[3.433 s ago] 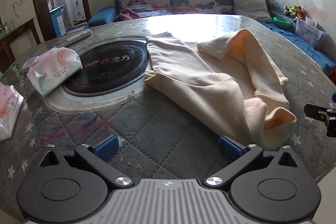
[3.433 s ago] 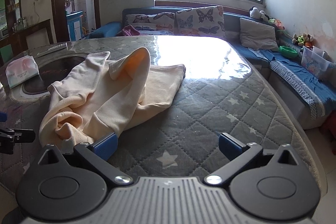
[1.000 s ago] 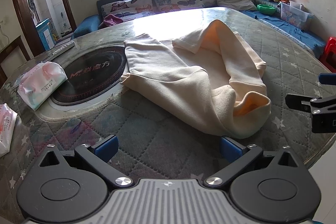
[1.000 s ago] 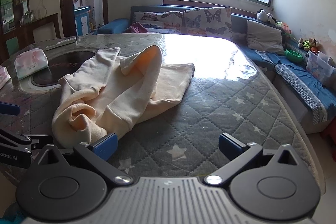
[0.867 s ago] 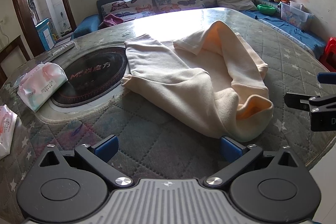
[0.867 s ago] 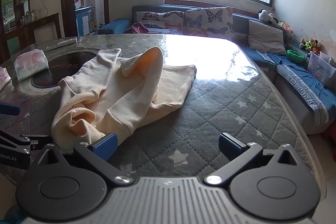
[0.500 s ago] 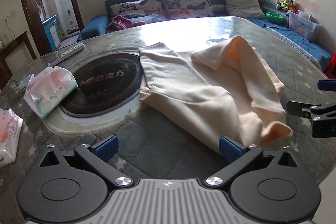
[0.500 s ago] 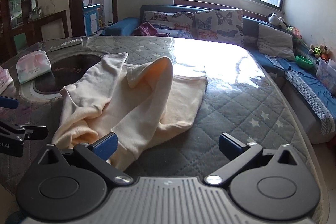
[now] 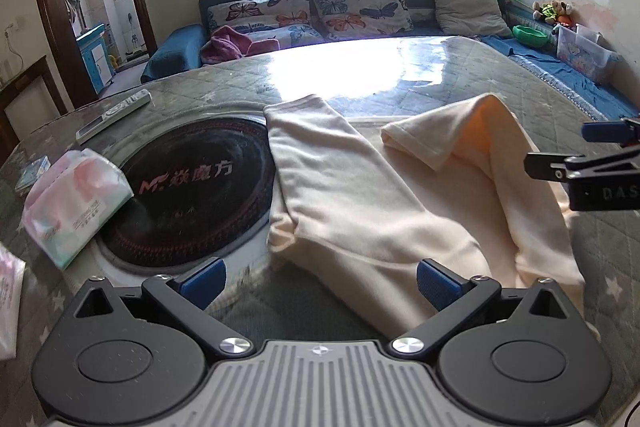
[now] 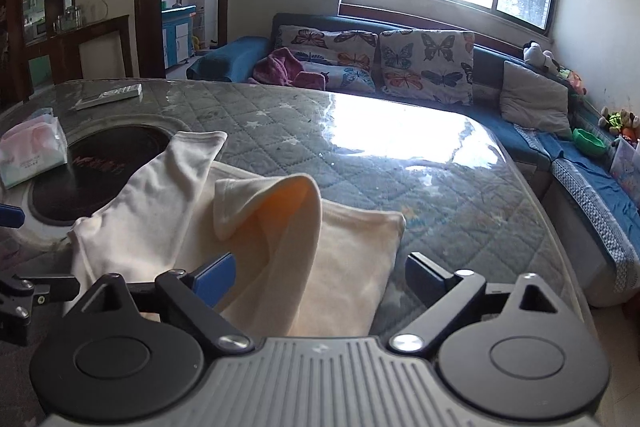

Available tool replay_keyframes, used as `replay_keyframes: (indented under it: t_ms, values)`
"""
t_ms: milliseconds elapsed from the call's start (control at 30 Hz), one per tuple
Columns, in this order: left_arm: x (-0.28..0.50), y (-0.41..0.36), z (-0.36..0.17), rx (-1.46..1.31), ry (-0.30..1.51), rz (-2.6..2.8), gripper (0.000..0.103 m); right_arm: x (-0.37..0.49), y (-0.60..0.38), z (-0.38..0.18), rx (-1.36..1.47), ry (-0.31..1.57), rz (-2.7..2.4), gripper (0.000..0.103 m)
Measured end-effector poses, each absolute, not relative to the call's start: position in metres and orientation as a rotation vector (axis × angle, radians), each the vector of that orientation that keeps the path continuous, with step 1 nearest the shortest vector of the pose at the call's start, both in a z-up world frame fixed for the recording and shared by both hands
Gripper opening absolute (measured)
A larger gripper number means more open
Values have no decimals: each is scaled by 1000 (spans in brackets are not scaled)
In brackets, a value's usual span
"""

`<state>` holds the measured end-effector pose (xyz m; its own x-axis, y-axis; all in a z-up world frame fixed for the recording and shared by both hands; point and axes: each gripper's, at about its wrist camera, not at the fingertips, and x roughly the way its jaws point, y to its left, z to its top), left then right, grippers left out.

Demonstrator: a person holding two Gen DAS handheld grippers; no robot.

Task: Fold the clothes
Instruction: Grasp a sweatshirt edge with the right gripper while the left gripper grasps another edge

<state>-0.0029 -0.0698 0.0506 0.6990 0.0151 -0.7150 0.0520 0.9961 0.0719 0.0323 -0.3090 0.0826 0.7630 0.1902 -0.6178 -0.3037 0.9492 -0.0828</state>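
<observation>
A cream sweatshirt [image 9: 360, 211] lies crumpled on the quilted grey table [image 9: 440, 75], one sleeve stretched toward the black round plate [image 9: 192, 187] and a fold standing up, orange inside. My left gripper [image 9: 319, 279] is open over the garment's near edge, its right fingertip above the cloth. In the right wrist view the sweatshirt [image 10: 280, 247] fills the space ahead of my right gripper [image 10: 320, 277]. Its jaws are closing with the cloth's near edge between them, pads not pressing. Each gripper shows at the other view's side: right gripper [image 9: 592, 163], left gripper [image 10: 24, 287].
A pink-and-green tissue pack [image 9: 72, 203] leans on the plate's left rim, and another pack [image 9: 8, 299] sits at the far left edge. A white remote [image 9: 114, 115] lies behind. A blue sofa with butterfly cushions [image 9: 360, 3] runs beyond the table.
Both grippers have moved forward over the table onto the sweatshirt's near edge, which now looms larger. The right jaws have narrowed slightly. The garment itself has not shifted.
</observation>
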Motion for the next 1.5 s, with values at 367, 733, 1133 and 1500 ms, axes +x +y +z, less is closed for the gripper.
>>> replay_keyframes:
  t_ms: [367,733,1133,1500]
  values:
    - [45,-67,53,63,806,-10,103,97,-306,68,-144,711,294,32]
    - [105,-75,59,40,779,-15,102,71,-364,83,-72,646,177,4]
    - [165,-89,35,56,812,-11,79,4,-437,58,48,756,14,9]
    - [166,-73,26,18,806,-45,24,34,-429,52,43,751,82,38]
